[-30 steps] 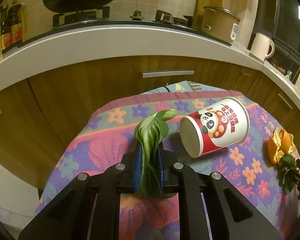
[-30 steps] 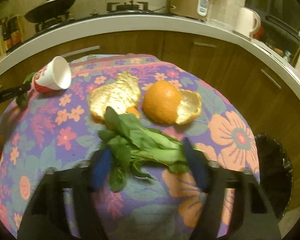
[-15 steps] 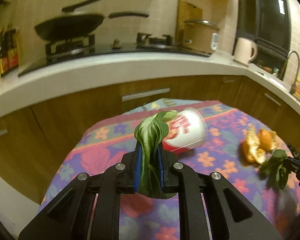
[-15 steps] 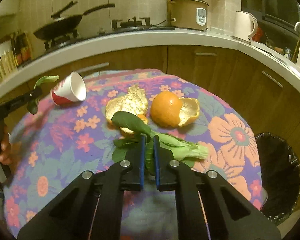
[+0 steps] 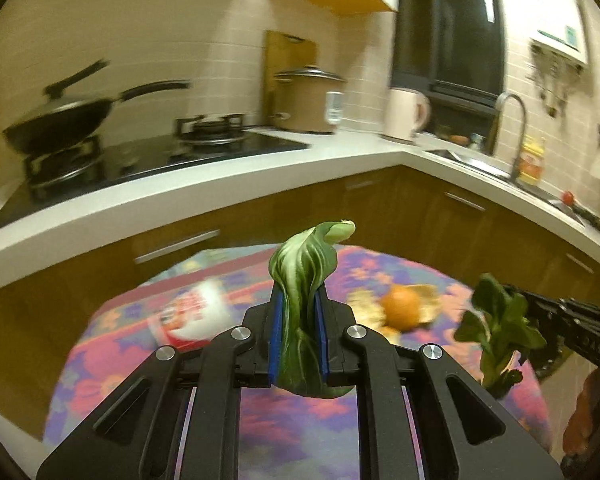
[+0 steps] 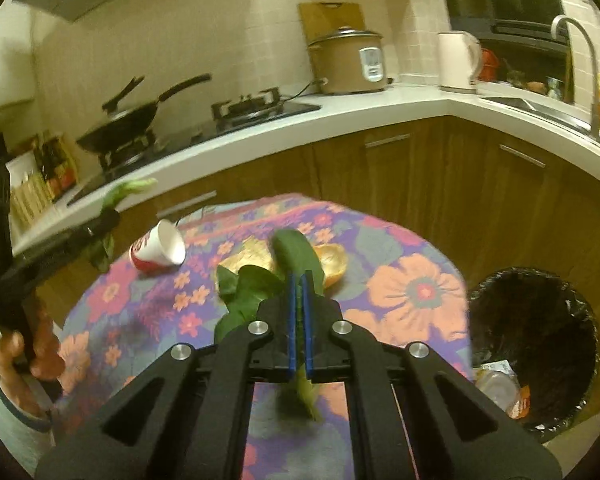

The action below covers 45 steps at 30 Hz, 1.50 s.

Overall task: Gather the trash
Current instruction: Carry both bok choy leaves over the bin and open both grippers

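Observation:
My left gripper (image 5: 299, 300) is shut on a green vegetable leaf (image 5: 306, 264) and holds it high above the floral table (image 5: 292, 412). My right gripper (image 6: 299, 280) is shut on a bunch of green leaves (image 6: 252, 288), lifted off the table; it also shows in the left wrist view (image 5: 496, 328). A red and white paper cup (image 6: 158, 246) lies on its side on the table. An orange with its peel (image 5: 402, 308) lies mid-table, partly hidden behind the leaves in the right wrist view (image 6: 332, 262).
A black-lined trash bin (image 6: 536, 344) with some rubbish in it stands on the floor right of the table. Wooden cabinets (image 6: 400, 172) and a white counter (image 5: 220, 176) with stove, pan, rice cooker and kettle curve behind.
Both grippers have risen from the table with their leaves. The right gripper went from open around the bunch to shut on it and lifted it.

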Motion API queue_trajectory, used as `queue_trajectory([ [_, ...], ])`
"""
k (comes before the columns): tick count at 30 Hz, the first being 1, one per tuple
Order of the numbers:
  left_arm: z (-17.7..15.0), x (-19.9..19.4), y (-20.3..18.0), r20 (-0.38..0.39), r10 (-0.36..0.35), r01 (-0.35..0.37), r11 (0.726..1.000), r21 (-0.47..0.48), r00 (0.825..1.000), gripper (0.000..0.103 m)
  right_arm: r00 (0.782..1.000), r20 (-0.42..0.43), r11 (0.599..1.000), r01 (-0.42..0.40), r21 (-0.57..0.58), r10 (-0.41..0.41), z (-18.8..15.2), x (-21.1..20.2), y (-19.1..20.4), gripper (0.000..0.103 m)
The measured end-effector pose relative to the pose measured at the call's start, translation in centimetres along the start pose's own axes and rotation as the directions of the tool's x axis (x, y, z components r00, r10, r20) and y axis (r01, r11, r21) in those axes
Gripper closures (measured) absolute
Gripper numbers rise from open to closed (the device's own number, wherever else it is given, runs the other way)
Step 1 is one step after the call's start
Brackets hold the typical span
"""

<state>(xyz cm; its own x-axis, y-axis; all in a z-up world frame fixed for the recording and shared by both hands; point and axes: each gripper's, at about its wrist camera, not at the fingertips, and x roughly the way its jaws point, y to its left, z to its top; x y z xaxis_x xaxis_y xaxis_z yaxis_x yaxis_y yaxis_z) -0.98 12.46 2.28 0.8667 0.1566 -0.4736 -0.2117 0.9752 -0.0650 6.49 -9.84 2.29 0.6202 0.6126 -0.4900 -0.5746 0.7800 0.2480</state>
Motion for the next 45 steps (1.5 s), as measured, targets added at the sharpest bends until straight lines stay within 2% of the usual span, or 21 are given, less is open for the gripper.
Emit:
queue_trajectory([
  [2,0.5,0.8,-2.5,-0.023,-0.056,0.057,0.998,0.018,0.998,0.091,1.000,0.014,1.000,0.010,0.020,-0.011,0.3,-0.7,-1.4,0.102],
  [8,1.8,3.0,-10.5,-0.056,-0.152,0.158,0.981,0.116,0.987,0.091,0.997,0.040,0.993,0.066,0.100,-0.070,0.5,-2.7,-6.7,0.102],
  [12,2.2,5.0,-15.7,-0.105,-0.230,0.244,0.958,0.150,0.967,0.091,0.989,0.053,0.978,0.126,0.167,-0.136,0.4,-4.1,-11.4,0.102],
  [15,2.2,6.9,-19.8,-0.174,-0.305,0.329,0.935,0.134,0.936,0.091,0.983,0.047,0.962,0.162,0.221,-0.176,-0.1,-4.9,-15.0,0.102],
  [21,1.0,9.6,-26.4,-0.243,-0.330,0.379,0.905,0.191,0.912,0.091,0.971,-0.032,0.923,0.237,0.303,-0.239,-2.5,-3.6,-21.5,0.102],
  [24,-0.4,11.5,-29.3,-0.293,-0.331,0.397,0.896,0.201,0.897,0.091,0.966,-0.088,0.906,0.260,0.335,-0.244,-4.2,-2.8,-23.6,0.101],
  [26,-0.9,12.6,-30.3,-0.320,-0.334,0.407,0.892,0.197,0.886,0.088,0.963,-0.114,0.896,0.268,0.354,-0.243,-5.1,-2.6,-24.9,0.097],
  [28,-1.6,13.8,-31.8,-0.346,-0.334,0.417,0.886,0.201,0.877,0.077,0.957,-0.122,0.887,0.290,0.359,-0.264,-5.7,-3.0,-25.6,0.083],
  [29,-1.7,14.0,-32.0,-0.352,-0.337,0.422,0.885,0.198,0.873,0.072,0.953,-0.122,0.882,0.303,0.362,-0.277,-5.9,-3.3,-26.0,0.066],
  [30,-2.0,14.6,-32.5,-0.366,-0.347,0.433,0.881,0.188,0.864,0.062,0.948,-0.116,0.873,0.319,0.369,-0.297,-6.1,-3.8,-26.3,0.043],
  [31,-2.1,14.8,-32.7,-0.373,-0.352,0.440,0.879,0.182,0.858,0.055,0.945,-0.106,0.869,0.325,0.374,-0.308,-6.2,-4.2,-26.3,0.039],
  [34,-2.5,15.2,-33.2,-0.383,-0.376,0.464,0.870,0.166,0.844,0.049,0.946,-0.098,0.868,0.324,0.376,-0.310,-6.4,-5.1,-26.8,0.039],
  [38,-2.4,14.7,-32.8,-0.368,-0.400,0.481,0.862,0.160,0.840,0.045,0.943,-0.094,0.875,0.332,0.353,-0.320,-6.4,-5.5,-26.3,0.039],
  [42,-1.9,13.8,-32.2,-0.347,-0.408,0.482,0.861,0.161,0.844,0.043,0.946,-0.081,0.894,0.323,0.311,-0.314,-6.1,-5.4,-24.6,0.039],
  [45,-1.6,13.0,-31.1,-0.323,-0.399,0.467,0.868,0.170,0.858,0.043,0.950,-0.066,0.908,0.311,0.281,-0.305,-5.5,-5.3,-23.1,0.039],
])
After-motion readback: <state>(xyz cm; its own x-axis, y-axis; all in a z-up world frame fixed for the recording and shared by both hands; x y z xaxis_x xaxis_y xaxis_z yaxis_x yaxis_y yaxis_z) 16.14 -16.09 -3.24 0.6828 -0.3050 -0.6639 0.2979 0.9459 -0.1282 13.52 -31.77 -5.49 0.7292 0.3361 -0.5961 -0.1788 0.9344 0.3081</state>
